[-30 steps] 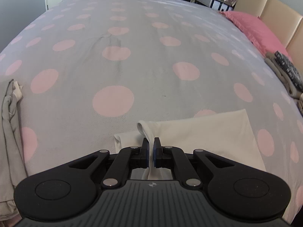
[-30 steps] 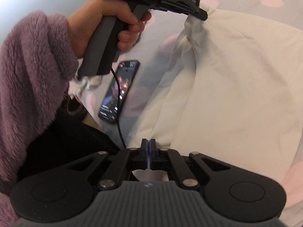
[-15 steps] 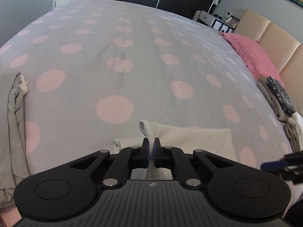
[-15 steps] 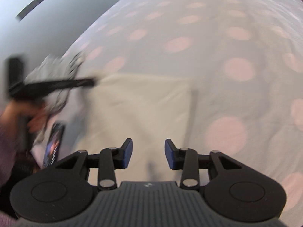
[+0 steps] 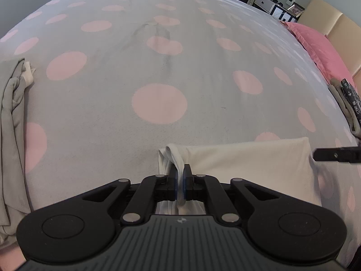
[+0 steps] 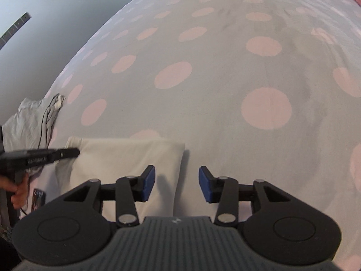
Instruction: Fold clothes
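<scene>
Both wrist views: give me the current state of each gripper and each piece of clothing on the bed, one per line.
left gripper: shut on a bunched edge of the cream garment.
right gripper: open, empty, over the garment's right edge.
cream garment: folded flat on the bedspread, left corner pinched up.
grey clothes: crumpled heap at the bed's left edge.
dark patterned clothes: lying by the pink pillow.

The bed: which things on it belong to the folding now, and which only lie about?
In the job:
- cream garment
- left gripper, shut on it
- right gripper, open

Lying about:
- grey clothes
- pink pillow
- dark patterned clothes
- phone
</scene>
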Action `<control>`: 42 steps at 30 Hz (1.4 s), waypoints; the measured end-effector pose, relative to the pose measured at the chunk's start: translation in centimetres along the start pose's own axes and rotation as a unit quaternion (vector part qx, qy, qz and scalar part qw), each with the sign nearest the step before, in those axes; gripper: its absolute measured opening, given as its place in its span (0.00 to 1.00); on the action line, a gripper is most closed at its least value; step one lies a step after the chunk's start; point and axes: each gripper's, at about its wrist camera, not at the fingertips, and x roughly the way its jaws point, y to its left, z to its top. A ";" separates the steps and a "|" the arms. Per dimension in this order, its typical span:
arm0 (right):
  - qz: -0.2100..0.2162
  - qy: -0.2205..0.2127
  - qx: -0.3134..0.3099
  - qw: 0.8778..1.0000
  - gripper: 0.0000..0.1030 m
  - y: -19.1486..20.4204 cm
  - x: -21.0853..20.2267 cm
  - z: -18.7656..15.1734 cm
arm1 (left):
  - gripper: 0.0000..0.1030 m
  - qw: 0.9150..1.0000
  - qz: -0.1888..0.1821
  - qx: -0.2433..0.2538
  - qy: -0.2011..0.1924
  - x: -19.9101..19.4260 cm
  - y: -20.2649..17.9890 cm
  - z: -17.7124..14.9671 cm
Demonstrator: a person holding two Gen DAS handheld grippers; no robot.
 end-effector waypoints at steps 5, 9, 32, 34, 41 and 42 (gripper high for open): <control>0.036 0.021 0.055 0.998 0.47 -1.4 2.8 0.9 | 0.38 0.999 0.030 -0.007 -0.010 -0.6 0.5 -0.1; 0.052 0.015 0.060 0.997 0.46 -1.6 3.6 0.6 | 0.48 1.000 0.021 -0.019 -0.010 -0.2 1.2 -0.2; -0.021 -0.136 0.015 0.990 0.09 -2.4 -12.5 -0.4 | 0.08 0.986 -0.123 0.070 -0.088 -2.8 -11.6 5.8; -0.040 -0.137 0.029 0.989 0.09 -4.4 -13.3 0.3 | 0.08 0.984 -0.127 0.084 -0.089 -1.9 -14.1 6.8; -0.071 -0.107 0.062 0.990 0.09 -10.1 -11.0 1.8 | 0.25 0.991 -0.083 0.061 -0.089 1.4 -16.2 6.8; -0.073 -0.102 0.062 0.990 0.09 -10.5 -10.3 1.9 | 0.27 0.992 -0.073 0.059 -0.086 1.5 -15.9 6.3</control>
